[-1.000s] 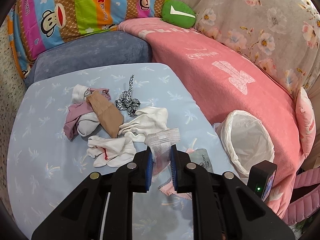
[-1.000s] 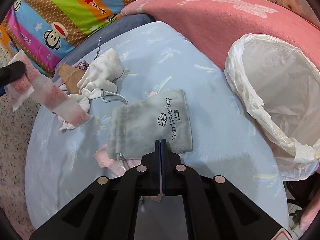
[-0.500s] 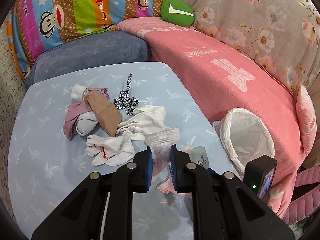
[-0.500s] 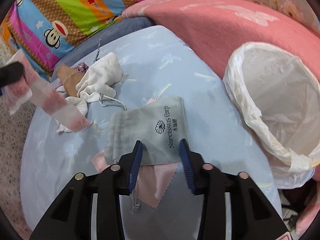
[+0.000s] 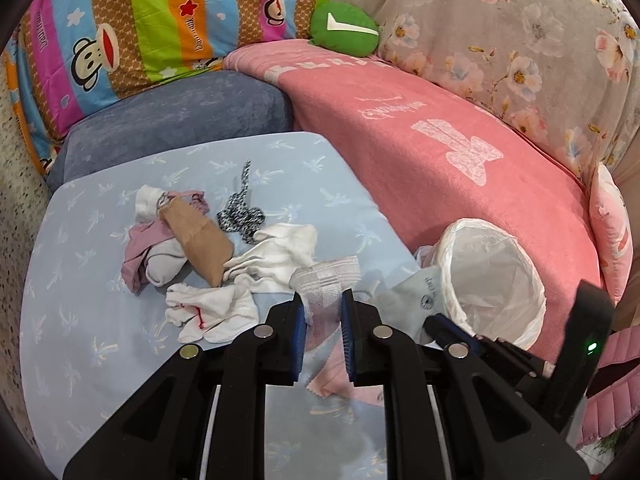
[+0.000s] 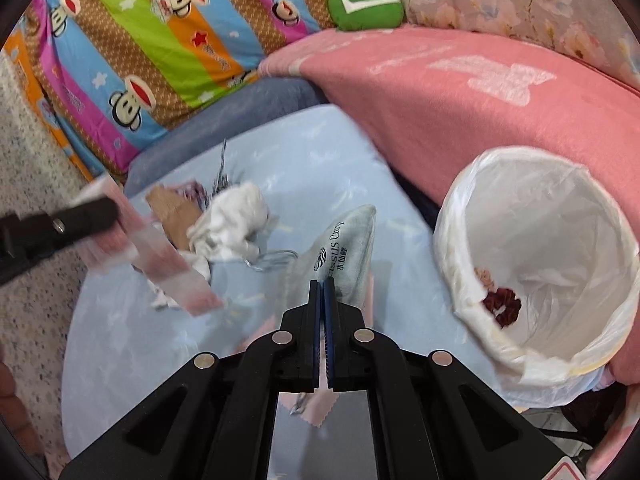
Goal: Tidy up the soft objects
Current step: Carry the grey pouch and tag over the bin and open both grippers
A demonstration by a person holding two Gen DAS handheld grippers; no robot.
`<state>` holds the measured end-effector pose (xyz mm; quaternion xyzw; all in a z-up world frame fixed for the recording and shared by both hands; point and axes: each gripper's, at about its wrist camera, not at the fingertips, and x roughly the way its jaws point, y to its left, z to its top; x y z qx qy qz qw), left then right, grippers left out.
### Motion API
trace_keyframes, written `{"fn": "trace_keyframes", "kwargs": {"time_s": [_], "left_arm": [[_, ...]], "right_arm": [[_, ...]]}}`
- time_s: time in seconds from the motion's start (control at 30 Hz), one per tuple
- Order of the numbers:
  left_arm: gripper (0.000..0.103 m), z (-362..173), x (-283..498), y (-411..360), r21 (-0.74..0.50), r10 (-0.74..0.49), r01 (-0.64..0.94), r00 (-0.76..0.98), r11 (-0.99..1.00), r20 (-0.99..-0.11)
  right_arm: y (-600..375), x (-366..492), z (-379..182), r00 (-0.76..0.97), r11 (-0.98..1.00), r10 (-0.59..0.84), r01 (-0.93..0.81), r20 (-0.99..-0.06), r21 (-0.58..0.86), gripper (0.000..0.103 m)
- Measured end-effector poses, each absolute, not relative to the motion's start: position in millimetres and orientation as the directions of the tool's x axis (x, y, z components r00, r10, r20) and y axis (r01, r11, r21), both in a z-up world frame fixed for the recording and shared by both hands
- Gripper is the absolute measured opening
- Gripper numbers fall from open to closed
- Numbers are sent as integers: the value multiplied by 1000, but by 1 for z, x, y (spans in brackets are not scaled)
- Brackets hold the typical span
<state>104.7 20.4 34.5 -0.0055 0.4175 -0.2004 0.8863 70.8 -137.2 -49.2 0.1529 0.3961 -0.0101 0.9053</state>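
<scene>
Two claws were busy, and through my left wrist camera I saw my left gripper clenched on a pink-and-white sock, held up off the pale blue cushion. Beyond it lay the loose pile of white socks, a tan stocking and a patterned scrunchie, with the white-lined bin to the right, against the pink blanket. Over on my right wrist camera, my right gripper was pinched tight on the edge of the grey drawstring pouch, which hung lifted and folded from the jaws, just left of the bin; something dark red already sat in the bottom. To do this well, I reckoned, I had to keep the pinch firm, carry the pouch clear over the liner's rim, and let go only once it hung squarely inside, cord and all.
</scene>
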Motion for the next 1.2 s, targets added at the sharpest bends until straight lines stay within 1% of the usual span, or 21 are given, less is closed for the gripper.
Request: {"fn": "trace_keyframes", "kwargs": {"time_s": [0.13,0.4,0.67,1.03,1.1,1.13,1.17,1.2], "left_arm": [[15,42,105,4,-186,-391,387,563,903,-728],[15,56,99,-50,-210,-483,499,517,841,-707],[15,64,92,-111,-230,-565,608,442,760,-697],[17,56,87,-165,-293,-635,684,320,668,-703],[26,52,88,-170,-294,-633,686,310,665,-709],[42,51,88,-170,-290,-626,680,315,673,-714],[61,51,89,-170,-284,-617,671,328,685,-715],[66,51,89,-168,-278,-614,662,346,696,-709]], "right_arm": [[-155,63,-27,723,944,82,163,-686,286,4],[-216,40,8,778,916,-15,262,-628,303,4],[-278,14,12,776,869,-122,384,-618,312,4],[-319,-4,4,756,835,-175,454,-631,312,4],[-322,-4,3,755,832,-175,456,-631,315,4],[-322,-4,2,756,832,-173,456,-632,317,6],[-322,-3,1,756,831,-165,452,-633,323,7],[-323,-3,1,756,829,-169,455,-632,323,10]]}}
